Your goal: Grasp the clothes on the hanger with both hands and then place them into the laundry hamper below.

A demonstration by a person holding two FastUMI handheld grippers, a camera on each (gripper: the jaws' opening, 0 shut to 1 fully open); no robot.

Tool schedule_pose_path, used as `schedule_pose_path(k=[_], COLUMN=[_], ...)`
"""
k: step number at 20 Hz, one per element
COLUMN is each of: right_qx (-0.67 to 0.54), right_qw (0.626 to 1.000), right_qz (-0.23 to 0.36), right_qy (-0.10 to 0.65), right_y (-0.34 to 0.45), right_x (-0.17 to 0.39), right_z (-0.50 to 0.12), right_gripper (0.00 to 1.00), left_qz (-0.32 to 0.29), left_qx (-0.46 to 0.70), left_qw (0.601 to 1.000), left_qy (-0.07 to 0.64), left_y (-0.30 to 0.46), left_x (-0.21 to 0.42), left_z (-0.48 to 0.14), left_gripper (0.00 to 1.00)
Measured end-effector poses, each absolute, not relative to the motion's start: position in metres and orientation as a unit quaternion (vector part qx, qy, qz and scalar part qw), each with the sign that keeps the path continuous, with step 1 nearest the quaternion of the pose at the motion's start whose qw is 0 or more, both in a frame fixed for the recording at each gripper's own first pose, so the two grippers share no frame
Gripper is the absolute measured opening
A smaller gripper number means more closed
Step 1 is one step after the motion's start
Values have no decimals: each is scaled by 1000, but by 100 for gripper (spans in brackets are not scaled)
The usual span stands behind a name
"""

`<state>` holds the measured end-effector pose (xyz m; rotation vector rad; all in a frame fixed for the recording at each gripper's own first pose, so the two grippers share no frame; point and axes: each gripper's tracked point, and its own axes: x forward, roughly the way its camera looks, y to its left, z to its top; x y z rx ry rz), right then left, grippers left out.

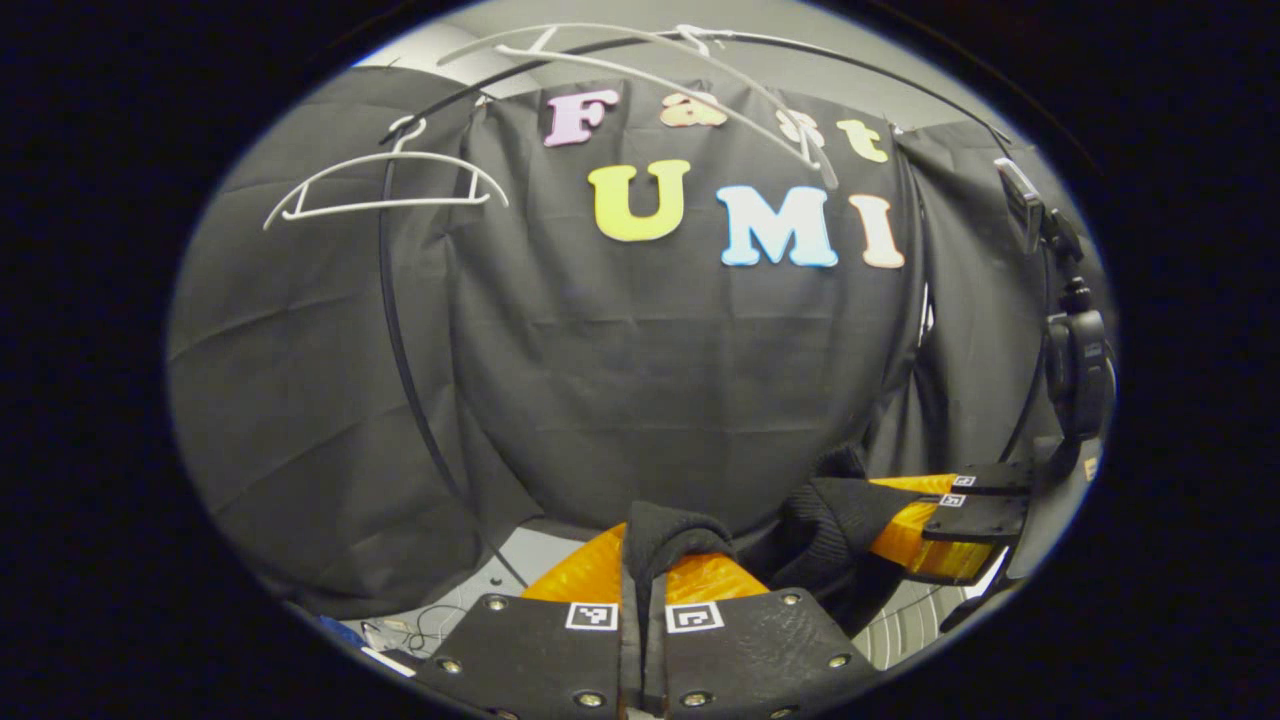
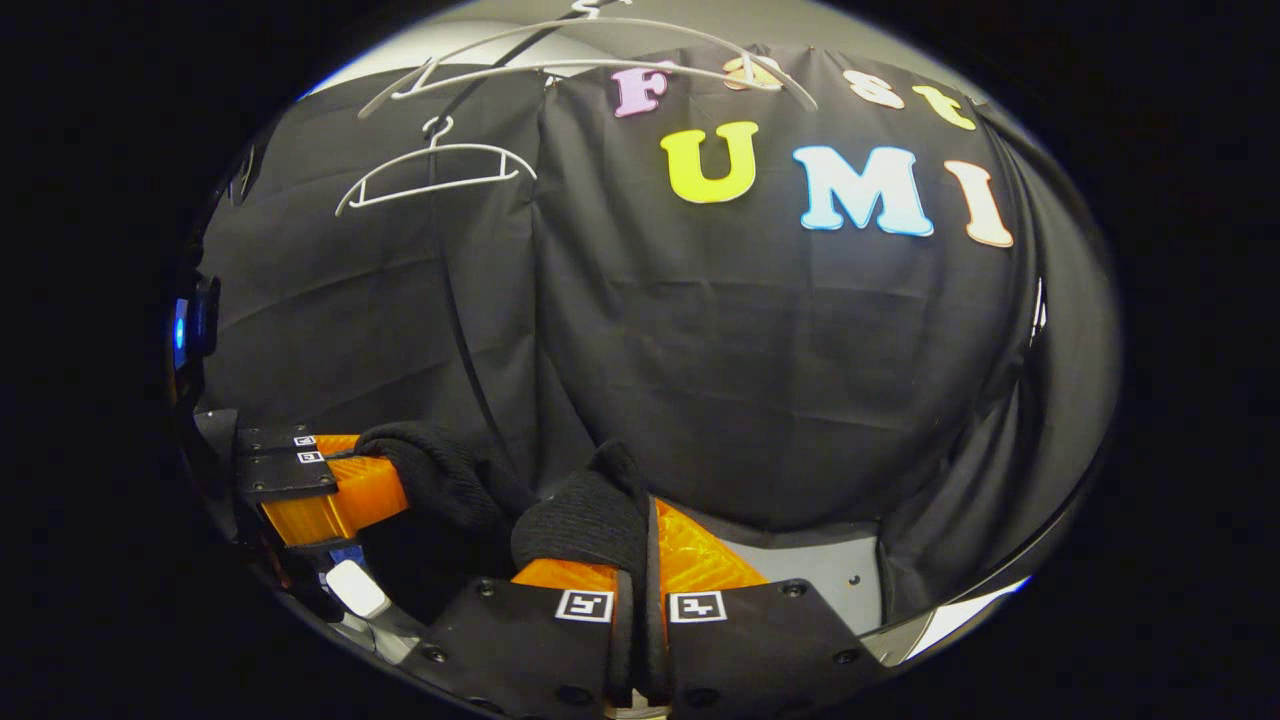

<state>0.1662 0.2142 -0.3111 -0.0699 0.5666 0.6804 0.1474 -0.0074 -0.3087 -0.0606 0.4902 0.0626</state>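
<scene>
While both jaws stand closed, I see my left hand-held gripper and right hand-held gripper each pinching a fold of the black knit garment, which drapes between them. Two bare white hangers hang above, against the booth wall.

Garment stretched between left gripper and right gripper, below hangers on rail; booth wall behind.
</scene>
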Motion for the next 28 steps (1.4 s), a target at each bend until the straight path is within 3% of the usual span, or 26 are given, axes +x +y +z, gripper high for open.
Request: schedule_pose_path(k=[11, 15, 16, 17, 20, 21, 22, 24, 28], right_qx=[-72, -97, -98, -97, -85, -88, -88, -84, -69], right_qw=[868, 856, 854, 852, 856, 856, 857, 859, 872], right_qz=[303, 294, 295, 296, 297, 295, 294, 290, 281], right_qy=[387, 413, 417, 421, 415, 415, 414, 413, 394], right_y=[195, 182, 183, 180, 182, 181, 183, 184, 189], right_x=[128, 120, 115, 110, 104, 102, 102, 97, 91], right_z=[-396, -412, -415, -416, -413, -410, -411, -407, -389], right_gripper=[12, 28, 37, 40, 83, 97, 97, 97, 97], left_qz=[28, 30, 30, 30, 32, 37, 41, 46, 46], left_qx=[-29, -22, -22, -21, -19, -15, -11, -7, 6], left_qw=[928, 910, 908, 906, 906, 908, 912, 918, 928], left_qy=[371, 412, 418, 422, 423, 416, 408, 395, 371], left_y=[-13, -11, -10, -11, -6, -3, 1, 8, 23], left_x=[106, 86, 80, 78, 75, 75, 77, 77, 72], left_z=[-423, -448, -450, -456, -458, -451, -443, -430, -404], left_gripper=[5, 9, 10, 26, 72, 77, 77, 96, 96])
